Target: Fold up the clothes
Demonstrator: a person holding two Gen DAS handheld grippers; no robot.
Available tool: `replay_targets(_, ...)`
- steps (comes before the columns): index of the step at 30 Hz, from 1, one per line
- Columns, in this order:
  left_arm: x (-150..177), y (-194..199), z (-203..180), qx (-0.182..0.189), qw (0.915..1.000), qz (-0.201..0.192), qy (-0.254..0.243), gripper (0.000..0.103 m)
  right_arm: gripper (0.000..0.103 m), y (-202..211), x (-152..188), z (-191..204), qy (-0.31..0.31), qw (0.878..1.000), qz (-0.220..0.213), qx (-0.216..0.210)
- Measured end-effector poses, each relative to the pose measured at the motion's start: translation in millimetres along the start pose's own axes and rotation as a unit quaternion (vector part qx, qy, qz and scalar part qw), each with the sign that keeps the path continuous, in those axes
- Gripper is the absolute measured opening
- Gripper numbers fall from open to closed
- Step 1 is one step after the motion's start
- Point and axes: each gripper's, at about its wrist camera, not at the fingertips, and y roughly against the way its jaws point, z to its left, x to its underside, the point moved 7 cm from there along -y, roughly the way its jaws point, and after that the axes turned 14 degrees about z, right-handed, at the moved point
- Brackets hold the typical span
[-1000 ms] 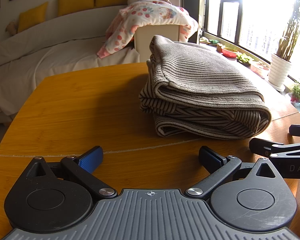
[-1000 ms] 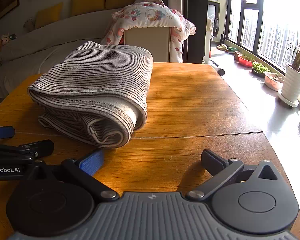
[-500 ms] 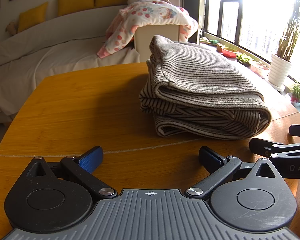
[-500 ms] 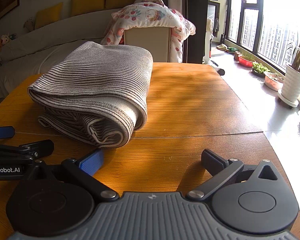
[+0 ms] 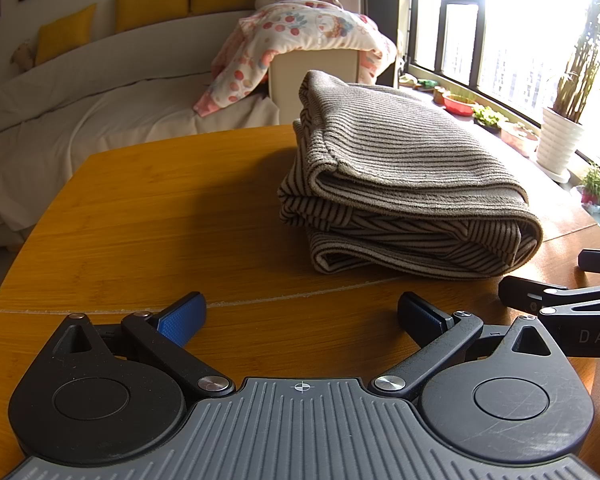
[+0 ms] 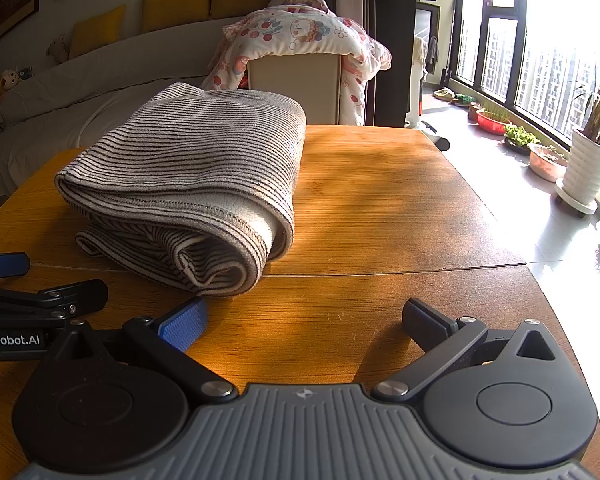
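Observation:
A grey garment with thin dark stripes point(image 5: 404, 184) point(image 6: 196, 176) lies folded into a thick bundle on the wooden table point(image 5: 148, 216) point(image 6: 380, 200). My left gripper point(image 5: 300, 314) rests low over the table in front of the bundle, a little to its left, open with nothing between its fingers. My right gripper point(image 6: 304, 320) sits in front of the bundle's right end, also open and empty. Neither gripper touches the cloth. The right gripper's fingers show at the right edge of the left wrist view, and the left gripper's at the left edge of the right wrist view.
A chair point(image 6: 296, 88) draped with a floral blanket point(image 6: 300, 36) stands at the table's far side. A white sofa with yellow cushions point(image 5: 152, 4) runs along the wall. Potted plants point(image 6: 588, 168) line the bright window on the right. The table's right edge drops to the tiled floor.

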Motion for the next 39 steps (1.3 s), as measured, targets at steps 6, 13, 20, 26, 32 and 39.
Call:
replay_targets(6, 0, 0, 0, 0.000, 1.0000, 0.000, 0.000, 0.103, 0.103, 0, 0, 0, 0.000, 1.000, 0.000, 0.000)
replay_targets(13, 0, 0, 0, 0.001, 1.0000, 0.000, 0.001, 0.103, 0.103, 0, 0, 0, 0.000, 1.000, 0.000, 0.000)
replay_targets(20, -2, -2, -3, 0.013, 0.9998, 0.000, -0.017, 0.103, 0.103, 0, 0, 0, -0.001, 1.000, 0.000, 0.000)
replay_targets(26, -17, -15, -7, 0.045, 0.9974, -0.001, -0.057, 0.103, 0.103, 1, 1, -1, -0.001, 1.000, 0.000, 0.000)
replay_targets(32, -24, -22, -11, 0.045, 0.9973, -0.001, -0.059, 0.103, 0.103, 1, 1, -1, -0.002, 1.000, -0.001, 0.000)
replay_targets(39, -21, -21, -8, 0.035, 0.9984, -0.001, -0.044, 0.103, 0.103, -1, -2, -6, -0.011, 1.000, -0.001, 0.007)
